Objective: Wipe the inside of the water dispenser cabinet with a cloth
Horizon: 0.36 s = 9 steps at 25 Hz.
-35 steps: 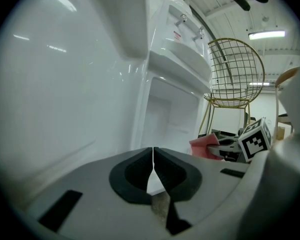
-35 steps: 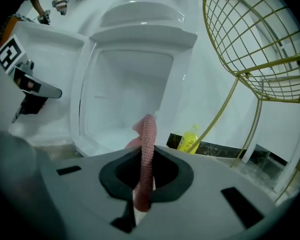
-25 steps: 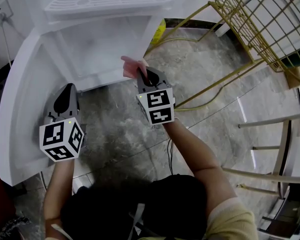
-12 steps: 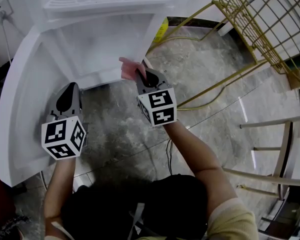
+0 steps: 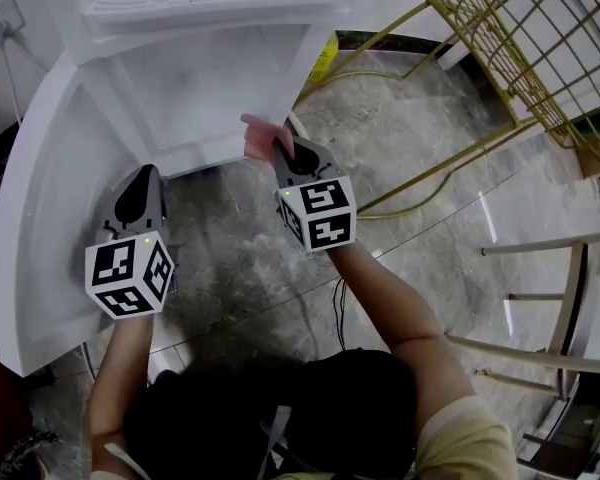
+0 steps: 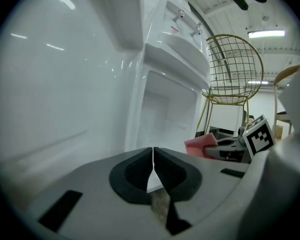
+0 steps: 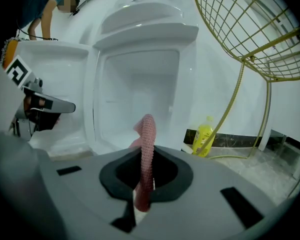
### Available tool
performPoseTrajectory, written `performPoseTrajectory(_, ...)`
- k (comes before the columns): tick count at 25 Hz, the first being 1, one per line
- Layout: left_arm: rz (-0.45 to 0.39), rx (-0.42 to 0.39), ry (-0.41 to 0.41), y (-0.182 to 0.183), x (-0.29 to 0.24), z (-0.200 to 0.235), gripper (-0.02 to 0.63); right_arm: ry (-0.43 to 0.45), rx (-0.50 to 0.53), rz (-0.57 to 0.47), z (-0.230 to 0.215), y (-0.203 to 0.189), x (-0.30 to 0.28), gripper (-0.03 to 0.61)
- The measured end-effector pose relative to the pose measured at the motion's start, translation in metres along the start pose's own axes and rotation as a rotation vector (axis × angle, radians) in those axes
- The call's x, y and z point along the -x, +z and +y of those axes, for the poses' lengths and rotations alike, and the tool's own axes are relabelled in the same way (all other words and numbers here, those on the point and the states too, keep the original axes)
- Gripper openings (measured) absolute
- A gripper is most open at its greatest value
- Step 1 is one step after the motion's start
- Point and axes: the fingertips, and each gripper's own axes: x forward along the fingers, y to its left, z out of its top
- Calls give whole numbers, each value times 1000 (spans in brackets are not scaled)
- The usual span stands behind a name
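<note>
The white water dispenser's lower cabinet [image 5: 205, 88] stands open in front of me, its door [image 5: 50, 198] swung out to the left. My right gripper [image 5: 280, 148] is shut on a pink cloth [image 5: 260, 136], held just outside the cabinet's bottom right corner. In the right gripper view the cloth [image 7: 146, 149] stands folded between the jaws with the cabinet opening [image 7: 140, 94] straight ahead. My left gripper [image 5: 140, 183] hovers beside the door's inner face, shut with nothing in it; its jaws meet in the left gripper view [image 6: 153, 159], where the pink cloth [image 6: 202, 146] shows to the right.
A yellow wire chair [image 5: 520, 58] stands at the right, its legs reaching toward the cabinet. A yellow bottle [image 7: 204, 134] sits on the floor right of the dispenser. A wall socket with a cord [image 5: 2, 23] is at the far left. A person [image 7: 45, 4] bends behind the door.
Both grippers have barely moved; the right one with the cloth shifted slightly toward the cabinet. The door and chair are as before.
</note>
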Motion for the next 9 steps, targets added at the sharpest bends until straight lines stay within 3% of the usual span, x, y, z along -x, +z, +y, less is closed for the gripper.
performPoseTrajectory(9, 8, 0, -11, -3, -5, -3, 15, -3, -3, 2, -2, -3, -2, 26)
